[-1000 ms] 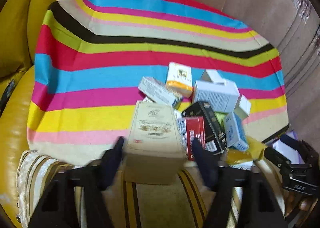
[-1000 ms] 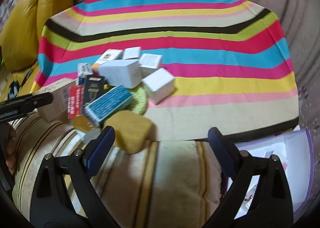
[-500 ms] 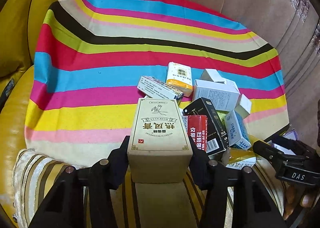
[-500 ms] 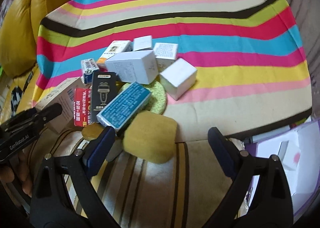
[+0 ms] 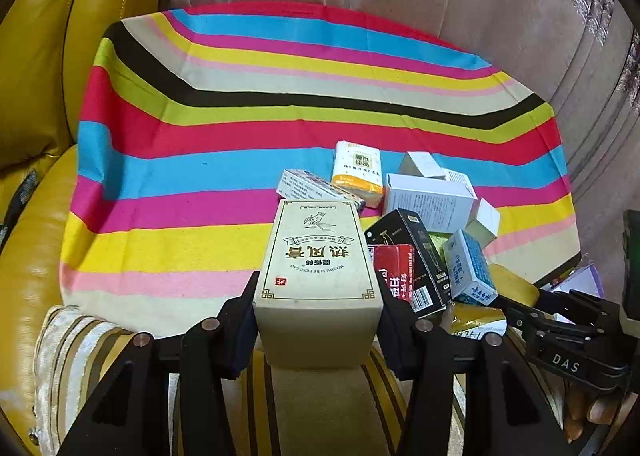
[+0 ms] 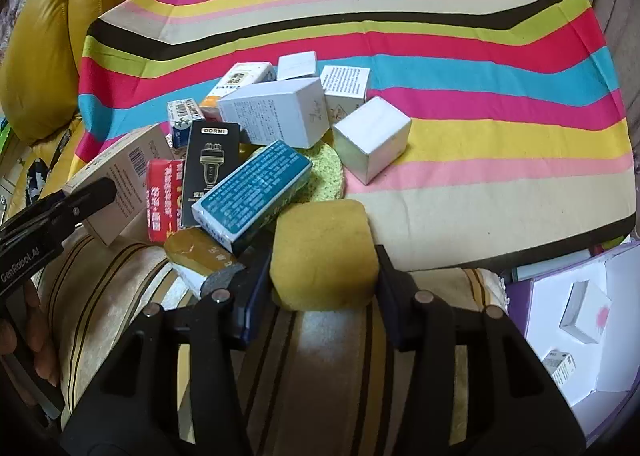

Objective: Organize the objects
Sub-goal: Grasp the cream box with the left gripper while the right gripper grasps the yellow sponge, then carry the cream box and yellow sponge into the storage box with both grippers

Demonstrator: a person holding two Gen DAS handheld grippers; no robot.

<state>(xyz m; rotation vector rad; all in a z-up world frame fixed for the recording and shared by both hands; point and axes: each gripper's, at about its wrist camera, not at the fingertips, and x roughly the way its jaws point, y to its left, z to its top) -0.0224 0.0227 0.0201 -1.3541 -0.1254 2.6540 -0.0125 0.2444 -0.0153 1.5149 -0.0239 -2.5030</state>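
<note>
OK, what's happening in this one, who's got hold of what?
A person is sorting a pile of small boxes on a striped cloth. The left tongs are shut on a tall beige box; the right tongs are shut on a yellow sponge. The other boxes lie jumbled.

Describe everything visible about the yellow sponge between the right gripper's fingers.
The yellow sponge is a thick, rounded-cornered block with a porous, foam-like surface, mustard yellow all over. It lies flat at the near edge of the striped cloth, clamped on both sides by the right gripper. The teal box and the green round pad sit just behind it.
</note>
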